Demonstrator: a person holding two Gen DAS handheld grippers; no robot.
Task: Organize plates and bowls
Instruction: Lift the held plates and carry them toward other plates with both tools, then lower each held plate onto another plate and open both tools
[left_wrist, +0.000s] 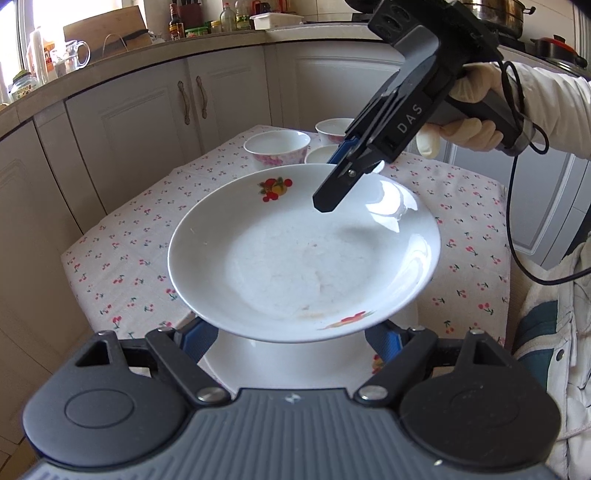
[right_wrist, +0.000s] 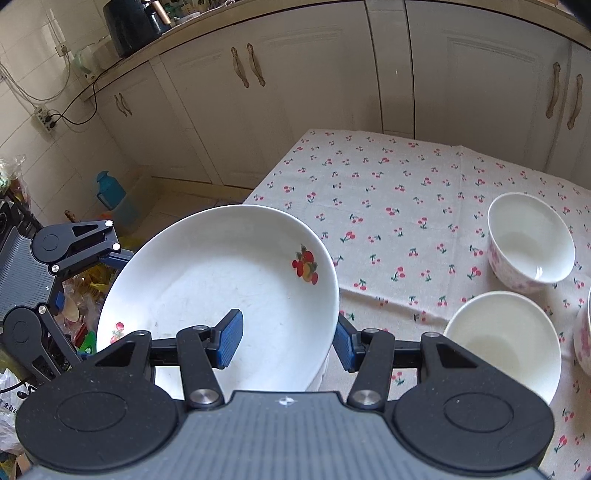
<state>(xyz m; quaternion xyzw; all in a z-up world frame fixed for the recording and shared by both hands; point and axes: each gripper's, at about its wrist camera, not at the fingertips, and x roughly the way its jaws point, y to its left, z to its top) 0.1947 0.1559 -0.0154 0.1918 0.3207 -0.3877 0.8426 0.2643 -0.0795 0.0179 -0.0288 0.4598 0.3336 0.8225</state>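
The top plate (left_wrist: 303, 254) covers nearly all of a second plate (left_wrist: 295, 363) beneath it, only a sliver showing. Left gripper (left_wrist: 291, 338) fingertips vanish under that rim, grip unreadable. By the table's far edge, the right gripper (left_wrist: 345, 173) masks two bowls (left_wrist: 332, 129), and a third bowl (right_wrist: 584, 332) is cut off.

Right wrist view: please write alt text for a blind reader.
The right gripper clamps the rim of a white plate lifted above a cherry-print tablecloth. Two bowls stand at right; the left gripper is at left.
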